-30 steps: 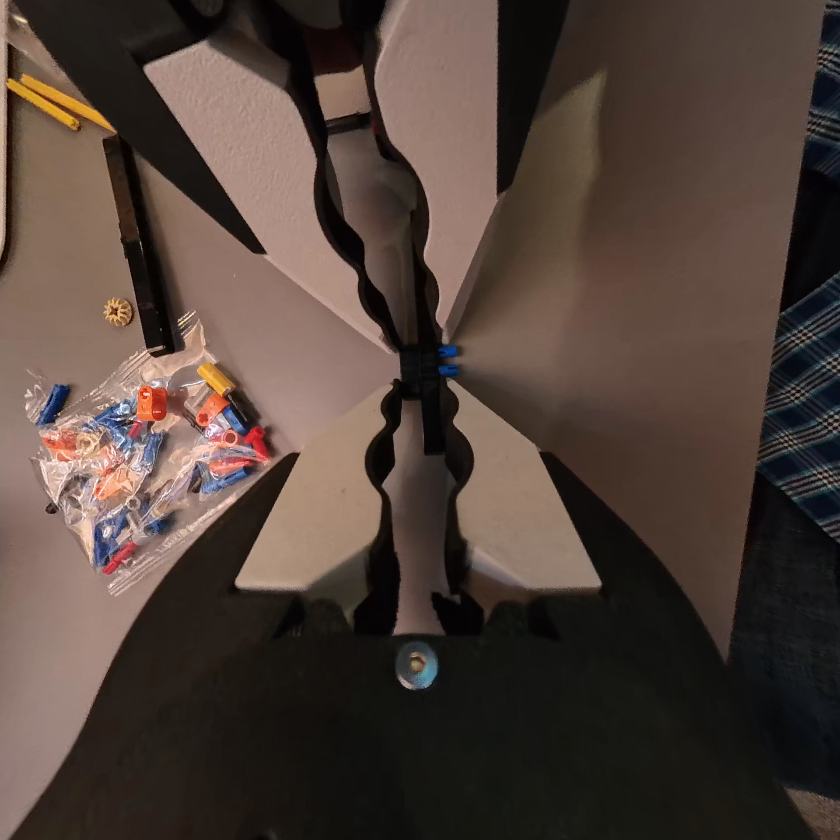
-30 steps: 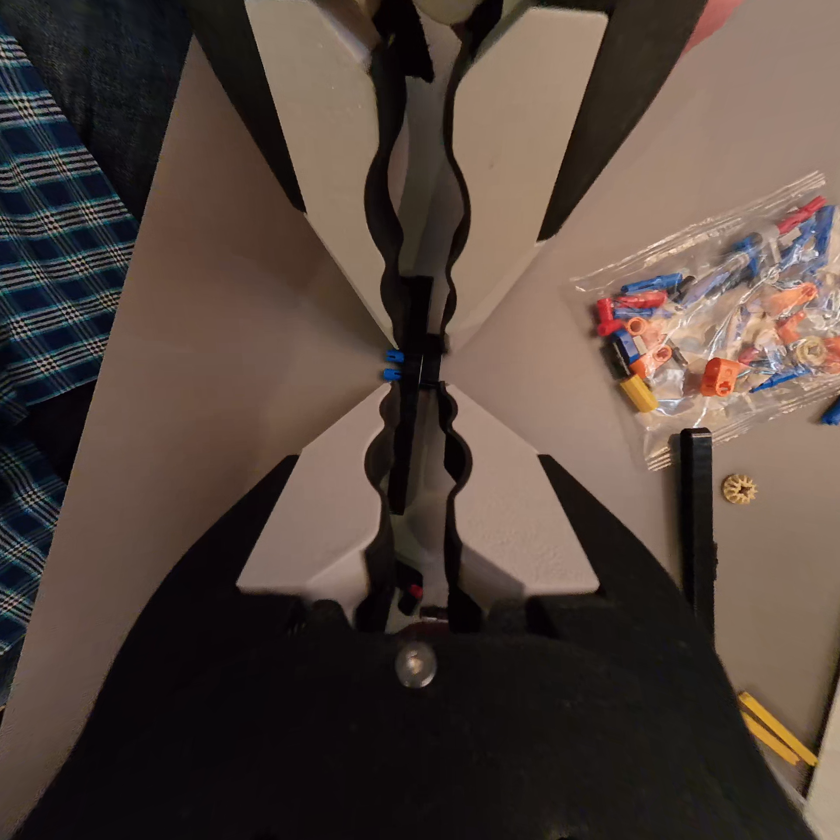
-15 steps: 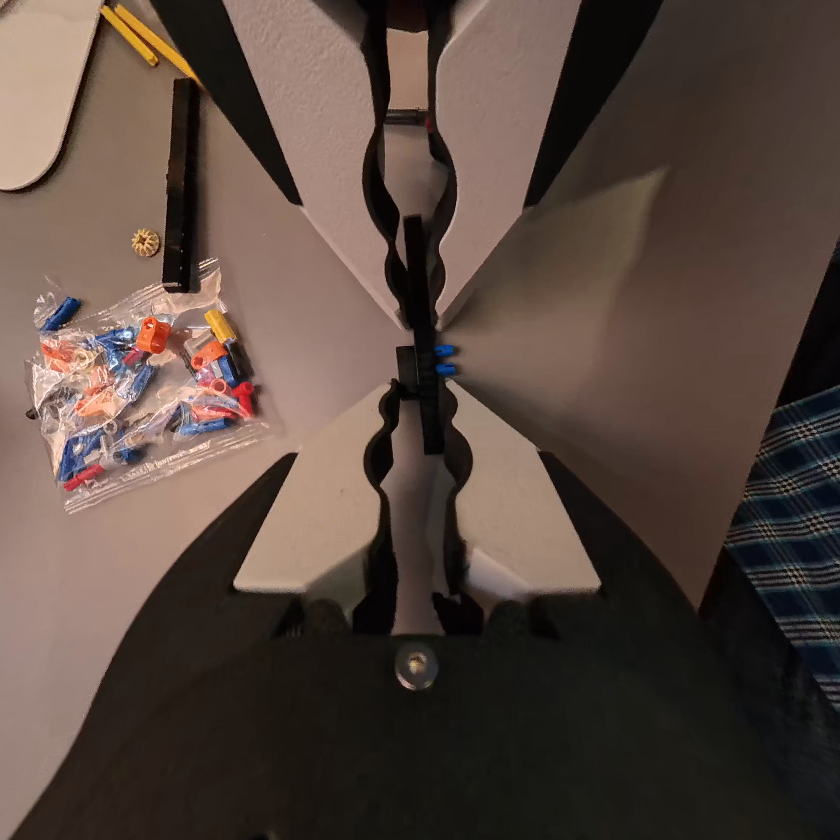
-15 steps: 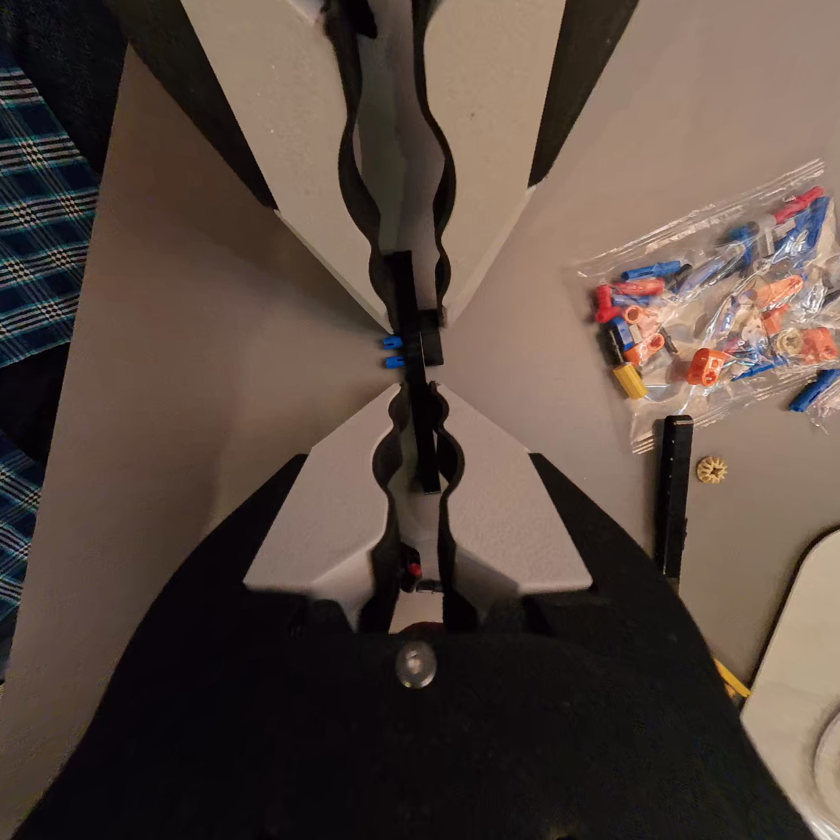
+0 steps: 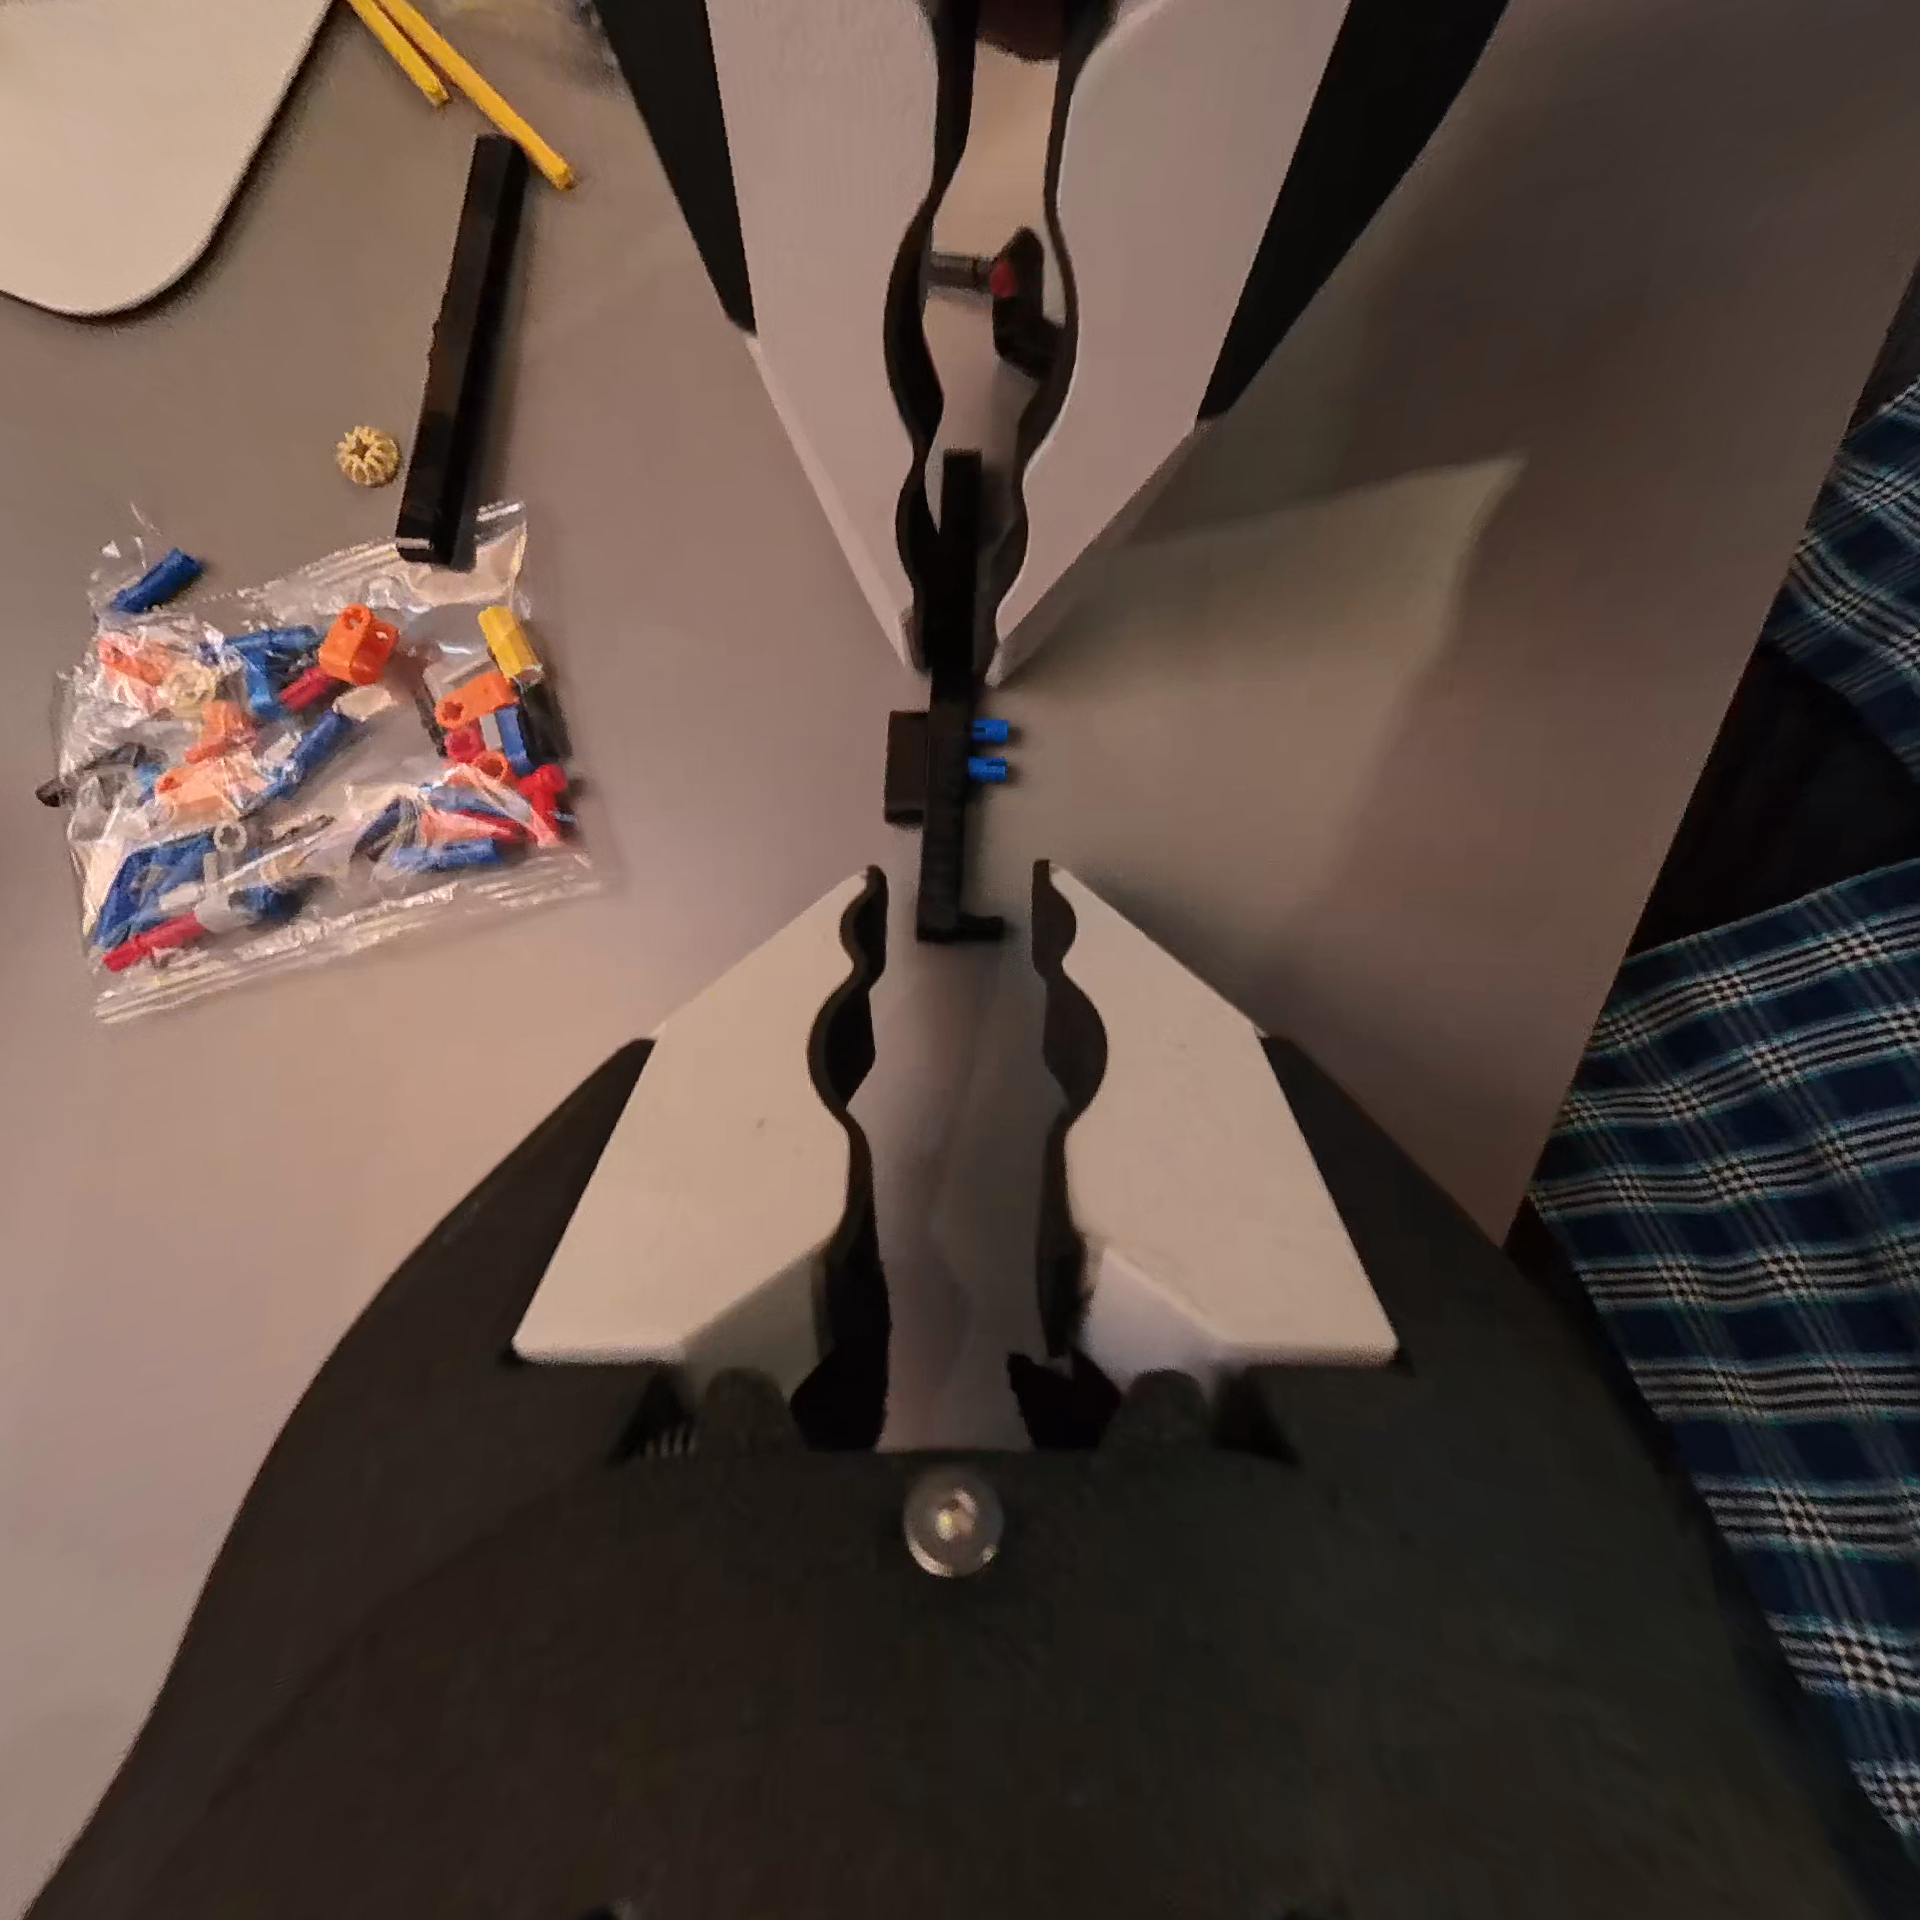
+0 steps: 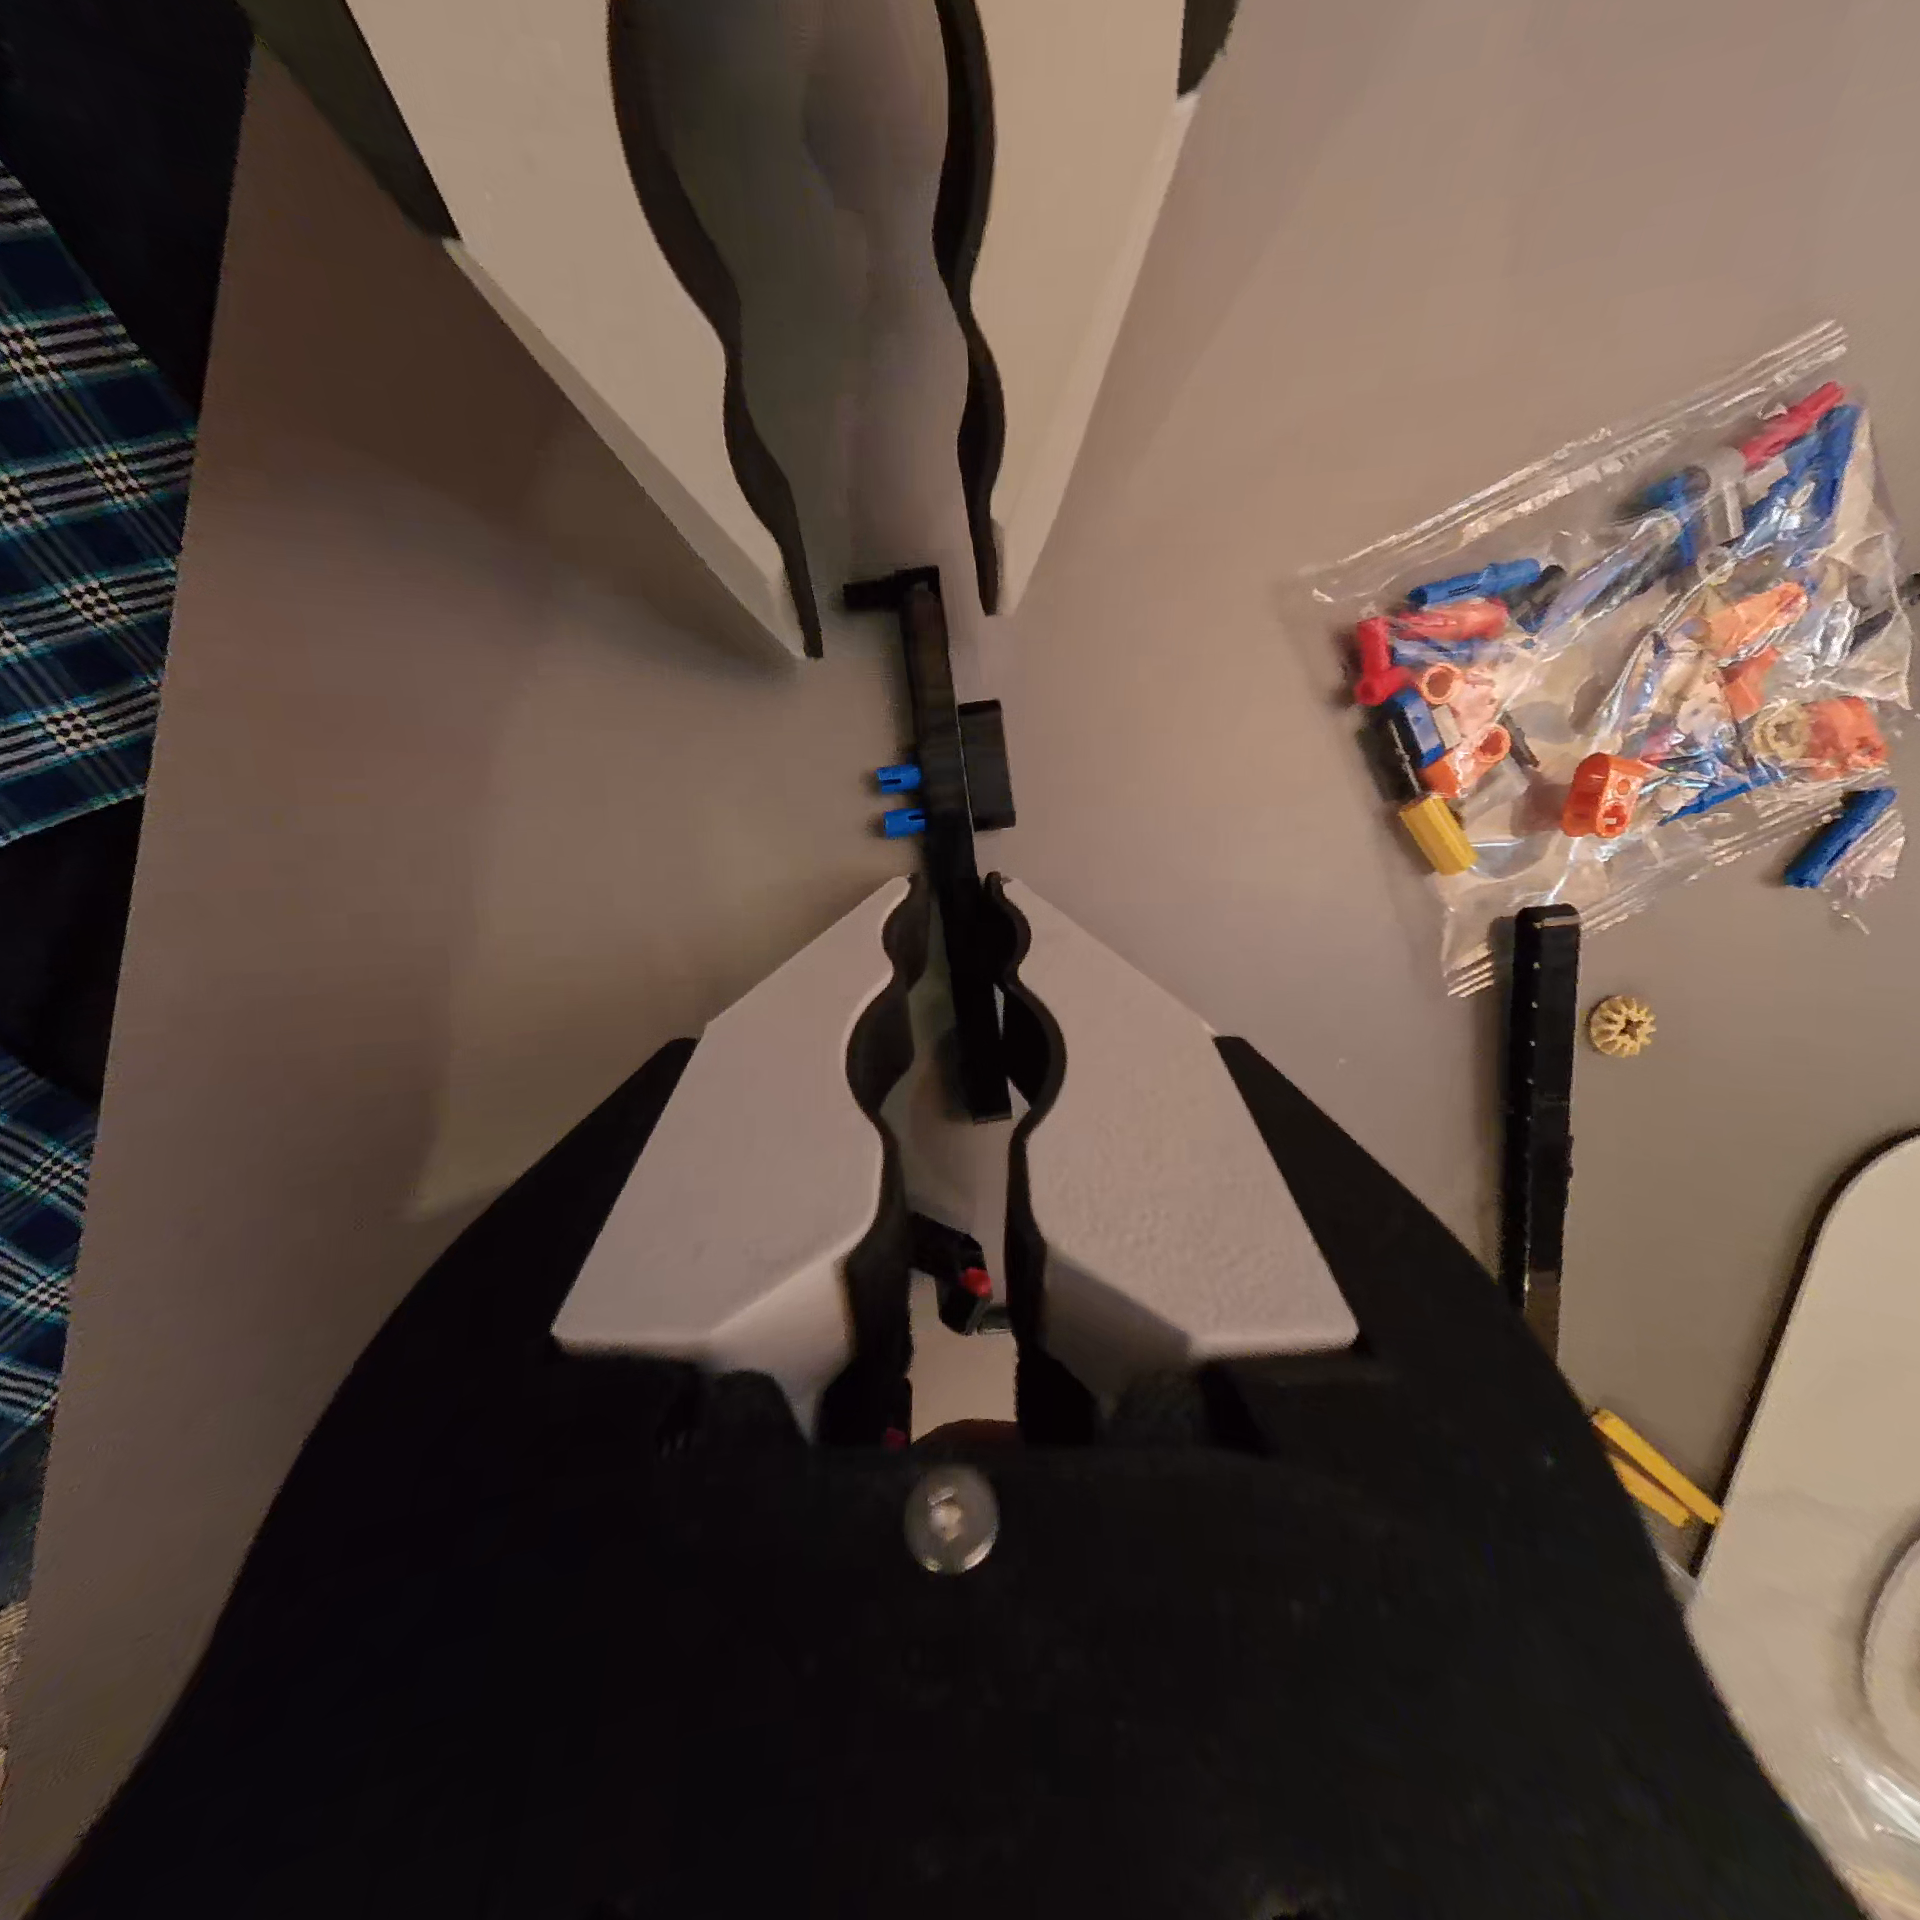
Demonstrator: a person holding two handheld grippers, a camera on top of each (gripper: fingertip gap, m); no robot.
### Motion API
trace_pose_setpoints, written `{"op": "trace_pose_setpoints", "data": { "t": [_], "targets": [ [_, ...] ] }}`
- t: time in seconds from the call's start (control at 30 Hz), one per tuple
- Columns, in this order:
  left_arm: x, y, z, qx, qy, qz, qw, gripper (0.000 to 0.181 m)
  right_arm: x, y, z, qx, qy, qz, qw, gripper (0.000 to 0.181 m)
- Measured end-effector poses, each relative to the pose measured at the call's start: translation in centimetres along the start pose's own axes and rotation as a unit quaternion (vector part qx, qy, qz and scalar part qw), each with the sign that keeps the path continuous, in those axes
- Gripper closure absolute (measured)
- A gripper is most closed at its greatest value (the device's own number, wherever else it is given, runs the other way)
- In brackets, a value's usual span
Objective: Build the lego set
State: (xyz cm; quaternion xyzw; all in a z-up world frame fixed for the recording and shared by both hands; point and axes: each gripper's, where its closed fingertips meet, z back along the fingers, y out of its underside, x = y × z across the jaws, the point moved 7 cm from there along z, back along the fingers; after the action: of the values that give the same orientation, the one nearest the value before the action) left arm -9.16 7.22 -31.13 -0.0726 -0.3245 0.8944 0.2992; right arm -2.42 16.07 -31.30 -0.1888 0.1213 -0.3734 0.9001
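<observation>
A black lego beam [image 5: 951,810] with two blue pins [image 5: 987,750] and a small black piece [image 5: 904,764] on its sides hangs above the grey table. My right gripper [image 6: 951,883] is shut on one end of the beam [image 6: 940,769]. My left gripper [image 5: 956,883] is open, its jaws apart on either side of the beam's other end and not touching it. The two grippers face each other: the right gripper [image 5: 956,655] shows at the top of the left wrist view, and the left gripper [image 6: 896,623] at the top of the right wrist view.
On the table lie a clear bag of small coloured parts [image 5: 322,758] [image 6: 1621,686], a long black beam [image 5: 462,353], a tan gear [image 5: 367,455], yellow axles [image 5: 457,88] and a white board [image 5: 104,156]. Plaid cloth [image 5: 1766,1143] lies past the table edge. About 5 centimeters separates my left fingertips from my right.
My left gripper has opened, let go of the black beam and drawn back a little. My right gripper still holds the beam.
</observation>
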Motion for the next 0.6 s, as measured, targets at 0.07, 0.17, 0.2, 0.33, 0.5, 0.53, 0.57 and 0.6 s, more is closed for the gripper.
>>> {"op": "trace_pose_setpoints", "data": {
  "t": [0.07, 0.17, 0.2, 0.33, 0.5, 0.53, 0.57, 0.6],
  "targets": [
    [-0.2, 0.4, -0.1, 0.009, 0.004, 0.003, 1.000, 0.158, 0.2, 0.1, 0.0, 0.002, 0.001, -0.003, 1.000, 0.174],
    [-0.3, 0.5, 0.0, 0.014, 0.002, 0.000, 1.000, 0.167, 0.4, 0.0, 0.0, 0.006, 0.000, -0.006, 1.000, 0.177],
    [-0.3, 0.5, 0.1, 0.019, 0.001, -0.004, 1.000, 0.171, 0.4, -0.1, 0.0, 0.009, 0.001, -0.005, 1.000, 0.176],
    [-0.7, 0.5, 0.2, 0.024, 0.001, -0.004, 1.000, 0.172, 0.3, -0.2, 0.0, 0.020, 0.005, -0.003, 1.000, 0.176],
    [-1.3, 0.7, 0.3, 0.019, 0.006, 0.001, 1.000, 0.167, 0.3, -0.3, 0.0, 0.025, 0.006, -0.004, 1.000, 0.175],
    [-1.3, 0.8, 0.3, 0.022, 0.004, 0.003, 1.000, 0.167, 0.3, -0.4, 0.0, 0.026, 0.007, -0.003, 1.000, 0.175],
    [-1.4, 0.9, 0.4, 0.019, 0.006, 0.003, 1.000, 0.167, 0.3, -0.4, -0.1, 0.028, 0.010, -0.002, 1.000, 0.175],
    [-1.4, 1.0, 0.4, 0.019, 0.009, 0.006, 1.000, 0.167, 0.3, -0.5, -0.1, 0.029, 0.012, 0.000, 1.000, 0.175]
  ]
}}
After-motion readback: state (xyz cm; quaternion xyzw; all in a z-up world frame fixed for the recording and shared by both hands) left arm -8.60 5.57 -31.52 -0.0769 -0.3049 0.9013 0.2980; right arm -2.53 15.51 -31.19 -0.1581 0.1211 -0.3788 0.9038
